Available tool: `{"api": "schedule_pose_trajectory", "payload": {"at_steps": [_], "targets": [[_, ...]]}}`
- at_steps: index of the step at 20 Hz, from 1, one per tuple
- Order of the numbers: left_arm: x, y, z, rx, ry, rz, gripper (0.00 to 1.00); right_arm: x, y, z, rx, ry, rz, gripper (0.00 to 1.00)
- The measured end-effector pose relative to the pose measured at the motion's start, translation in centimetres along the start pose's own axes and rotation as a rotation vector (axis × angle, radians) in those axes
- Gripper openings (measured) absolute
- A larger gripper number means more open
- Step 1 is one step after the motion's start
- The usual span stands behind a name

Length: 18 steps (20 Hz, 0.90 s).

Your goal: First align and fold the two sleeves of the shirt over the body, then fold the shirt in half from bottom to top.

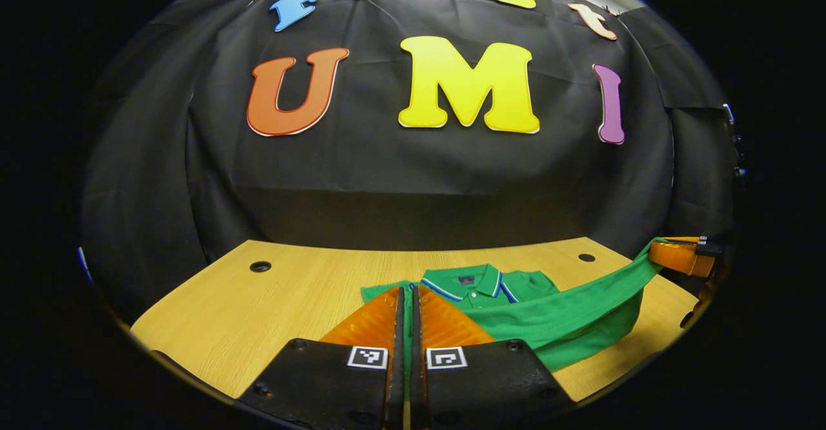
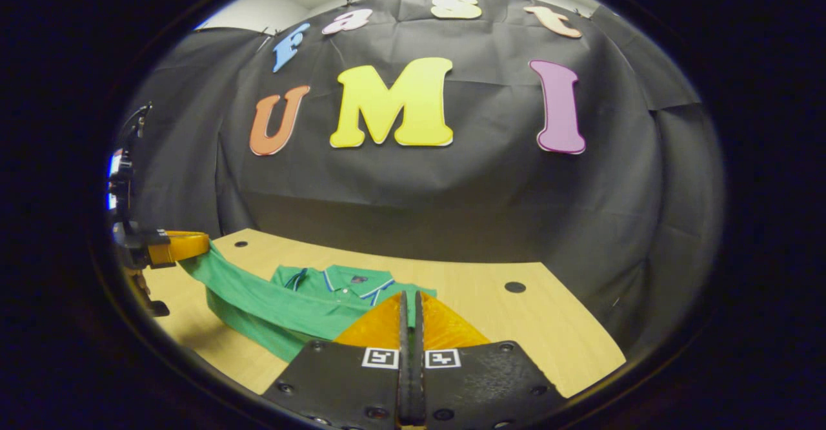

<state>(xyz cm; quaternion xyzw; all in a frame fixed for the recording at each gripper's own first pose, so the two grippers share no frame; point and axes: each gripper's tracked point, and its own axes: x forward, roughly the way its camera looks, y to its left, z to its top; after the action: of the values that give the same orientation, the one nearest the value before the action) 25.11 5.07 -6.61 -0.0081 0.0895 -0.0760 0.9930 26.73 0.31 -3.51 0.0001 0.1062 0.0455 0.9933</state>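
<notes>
A green polo shirt [image 1: 516, 288] with a striped collar lies on the wooden table [image 1: 258, 314], collar toward the back wall. Its bottom hem [image 1: 581, 307] is lifted off the table and stretched into a band between both grippers. My left gripper [image 1: 408, 289] is shut with a strip of green cloth between its fingers. At the far right of the left gripper view, my right gripper [image 1: 681, 255] pinches the hem's other end. In the right gripper view the shirt [image 2: 322, 288] lies ahead to the left, my right gripper [image 2: 410, 294] is shut, and my left gripper [image 2: 184, 246] holds the raised hem [image 2: 258, 301].
The table [image 2: 555, 333] has small round cable holes [image 1: 261, 266] [image 1: 586, 257] [image 2: 514, 286] near its back corners. Black cloth hangs right behind the table's far edge. Bare wood lies to the left of the shirt in the left gripper view.
</notes>
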Motion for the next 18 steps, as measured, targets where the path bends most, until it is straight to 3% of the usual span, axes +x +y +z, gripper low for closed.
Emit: {"api": "schedule_pose_trajectory", "payload": {"at_steps": [7,13,16,18], "targets": [[11.9,2.9,2.3,0.008,-0.007,0.042,0.09,14.0,-0.3,4.1,-0.013,0.01,-0.063,0.0],[20.7,3.6,-3.6,-0.046,0.075,0.045,0.1,25.2,-1.1,-3.4,0.055,0.15,-0.095,0.0],[22.4,3.7,-7.2,0.029,0.139,0.05,0.12,27.4,-1.7,-8.0,0.094,0.21,-0.109,0.0],[22.7,3.9,-7.8,0.013,0.141,0.053,0.15,27.7,-1.7,-8.7,0.106,0.212,-0.101,0.01]]}}
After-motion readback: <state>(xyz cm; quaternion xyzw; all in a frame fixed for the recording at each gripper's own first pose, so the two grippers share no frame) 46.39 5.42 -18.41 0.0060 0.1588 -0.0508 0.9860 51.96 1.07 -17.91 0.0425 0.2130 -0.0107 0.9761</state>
